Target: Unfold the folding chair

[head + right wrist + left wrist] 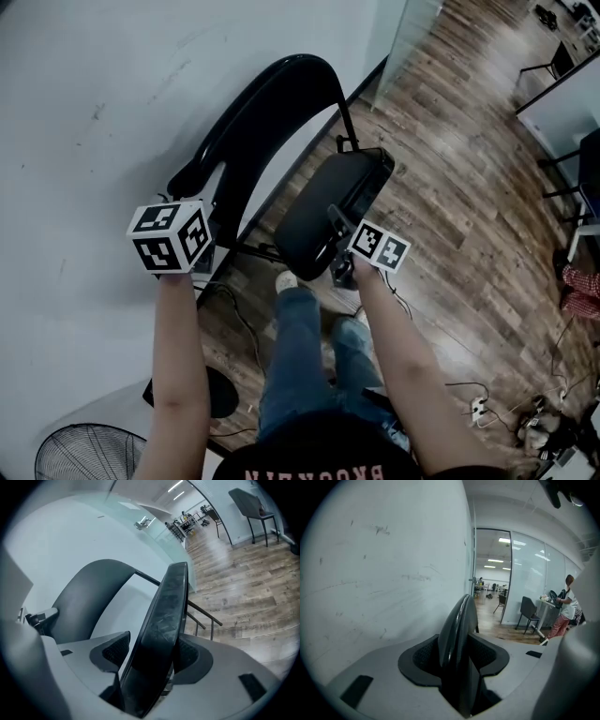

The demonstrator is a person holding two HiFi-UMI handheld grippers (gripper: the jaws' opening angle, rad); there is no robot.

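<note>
At the far left, a fan (89,455) stood low by your side, and the white wall (84,103) ran just behind the folding chair (246,141). The chair stood on the wooden floor (450,187), close to the wall and only partly opened.

Your left claw (457,656) was clamped on the backrest (272,89). Both pads pressed its thin black edge, and the panel rose up and away from the claw, edge-on, beside the wall.

In the middle, your legs (300,347) stood right behind the chair, with loose cables (234,319) on the floor beside them.

To the right of the backrest, the seat (323,211) was tilted up at a steep slant. Its long axis ran from your right claw (150,656) up and away towards the chair's frame.

That claw straddled the seat's near edge but did not squeeze it. The left pad stood apart from the cushion with wall showing in the gap, so the claw was open around the seat.

The seat lay nearer to your right hand and the backrest nearer to your left. I judged that the next move depended on swinging the seat down and away from the backrest while the left claw held the back steady.

Your legs and the cables were the likeliest things in the way, and the floor to the right lay free.
</note>
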